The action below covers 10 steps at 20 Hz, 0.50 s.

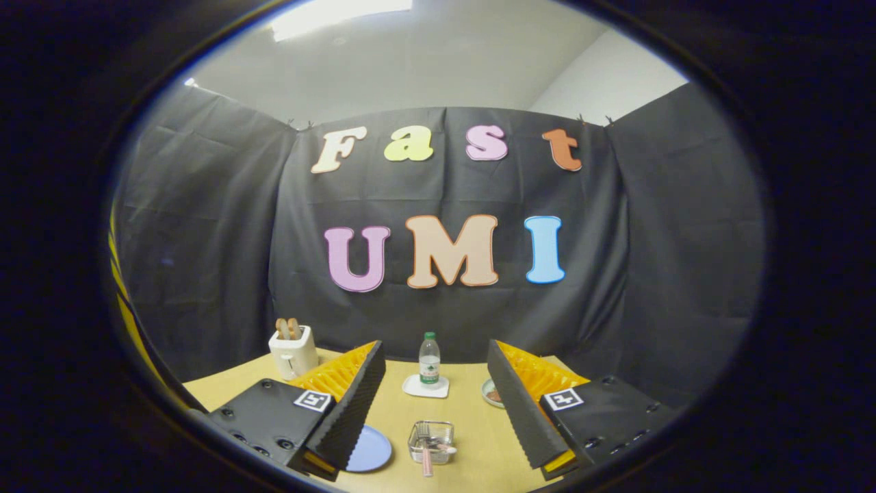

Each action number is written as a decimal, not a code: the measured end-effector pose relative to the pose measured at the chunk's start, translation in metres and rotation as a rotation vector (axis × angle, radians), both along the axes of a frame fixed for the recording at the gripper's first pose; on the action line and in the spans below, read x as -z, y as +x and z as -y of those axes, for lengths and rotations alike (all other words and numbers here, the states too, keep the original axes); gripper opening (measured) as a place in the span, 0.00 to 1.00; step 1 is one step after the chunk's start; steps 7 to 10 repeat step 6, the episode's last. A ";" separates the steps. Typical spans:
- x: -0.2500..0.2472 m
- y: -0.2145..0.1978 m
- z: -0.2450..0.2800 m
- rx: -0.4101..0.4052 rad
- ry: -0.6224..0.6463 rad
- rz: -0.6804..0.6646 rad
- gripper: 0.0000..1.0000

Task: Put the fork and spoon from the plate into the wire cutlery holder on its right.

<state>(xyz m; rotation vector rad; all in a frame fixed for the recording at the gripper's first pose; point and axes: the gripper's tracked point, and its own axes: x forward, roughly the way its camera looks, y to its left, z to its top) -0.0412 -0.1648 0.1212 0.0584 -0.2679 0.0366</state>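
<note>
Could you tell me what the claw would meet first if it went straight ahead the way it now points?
Probably the wire cutlery holder, which sits on the table just ahead, between the open fingers of the claw. Beyond it stands a water bottle on a white coaster. Depth is hard to judge, so the claw may pass above the holder.

1 plate [369, 450], 1 holder [431, 441], 1 bottle [429, 359], 1 toaster [293, 352].

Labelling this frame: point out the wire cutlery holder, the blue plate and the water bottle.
wire cutlery holder [431, 440], gripper view, front wire wall
blue plate [373, 452], gripper view, bare part beside the left finger
water bottle [429, 363], gripper view, body
</note>
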 end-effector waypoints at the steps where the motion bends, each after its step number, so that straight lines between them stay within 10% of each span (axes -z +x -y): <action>1: 0.001 -0.003 0.005 -0.002 -0.003 0.004 0.96; 10: 0.010 -0.015 0.021 -0.027 -0.006 0.003 0.96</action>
